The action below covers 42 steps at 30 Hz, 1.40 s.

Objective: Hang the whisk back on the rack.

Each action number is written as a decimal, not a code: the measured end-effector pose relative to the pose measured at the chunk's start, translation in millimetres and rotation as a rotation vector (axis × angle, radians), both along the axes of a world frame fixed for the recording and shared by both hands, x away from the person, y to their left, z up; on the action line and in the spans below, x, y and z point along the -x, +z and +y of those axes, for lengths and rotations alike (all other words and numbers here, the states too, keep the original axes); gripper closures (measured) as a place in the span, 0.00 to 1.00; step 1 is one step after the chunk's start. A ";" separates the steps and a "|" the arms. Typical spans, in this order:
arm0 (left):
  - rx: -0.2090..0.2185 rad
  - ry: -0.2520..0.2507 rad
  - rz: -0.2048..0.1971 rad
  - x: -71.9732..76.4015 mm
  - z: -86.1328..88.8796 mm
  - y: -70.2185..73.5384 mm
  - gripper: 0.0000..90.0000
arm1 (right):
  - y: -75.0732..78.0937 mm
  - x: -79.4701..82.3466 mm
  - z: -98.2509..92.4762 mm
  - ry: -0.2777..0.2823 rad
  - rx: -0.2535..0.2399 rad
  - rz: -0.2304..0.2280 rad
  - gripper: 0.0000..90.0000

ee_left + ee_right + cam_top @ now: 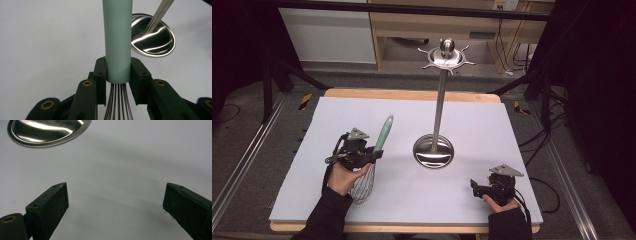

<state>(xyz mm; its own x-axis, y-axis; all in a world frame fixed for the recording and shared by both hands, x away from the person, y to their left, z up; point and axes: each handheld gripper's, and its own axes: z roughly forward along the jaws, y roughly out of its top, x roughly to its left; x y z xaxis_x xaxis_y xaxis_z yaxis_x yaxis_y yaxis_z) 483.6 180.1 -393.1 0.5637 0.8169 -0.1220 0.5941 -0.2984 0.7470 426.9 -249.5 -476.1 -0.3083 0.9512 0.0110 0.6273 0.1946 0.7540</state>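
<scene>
Left gripper (pixel 118 72): we have its jaws clamped on the whisk (pixel 377 150), pads at the base of the mint-green handle, just above the wires.
Whisk: it sits in our grip over the white mat (pixel 337 120), handle slanting toward the utensil stand (pixel 438 112), wire head by the left hand.
Right gripper (pixel 115 202): we hold it wide open and empty, near the mat's front right.
Doing it well: we judge hanging comes next; we keep the grip firm, lift clear of the mat, and avoid knocking the stand's post.
</scene>
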 end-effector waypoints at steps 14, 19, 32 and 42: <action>0.089 0.008 -0.129 26.7 13.6 18.9 0.76 | 1.1 1.9 1.4 0.004 -0.004 0.000 0.08; 0.106 0.006 -0.178 33.0 14.5 25.4 0.76 | 1.4 2.4 1.4 0.005 -0.002 -0.004 0.08; 0.137 -0.004 -0.256 38.8 10.8 34.1 0.76 | 1.8 2.4 2.1 0.007 -0.002 -0.004 0.08; 0.140 -0.035 -0.292 39.8 2.3 42.4 0.76 | 1.1 1.1 1.7 0.007 0.003 -0.011 0.08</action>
<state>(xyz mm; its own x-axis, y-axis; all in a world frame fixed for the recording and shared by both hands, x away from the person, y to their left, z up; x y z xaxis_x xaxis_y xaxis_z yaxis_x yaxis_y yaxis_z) 443.8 182.4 -350.7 0.6189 0.7831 -0.0612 0.3401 -0.1970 0.9195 425.8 -247.8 -475.1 -0.3149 0.9491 0.0045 0.6178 0.2014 0.7601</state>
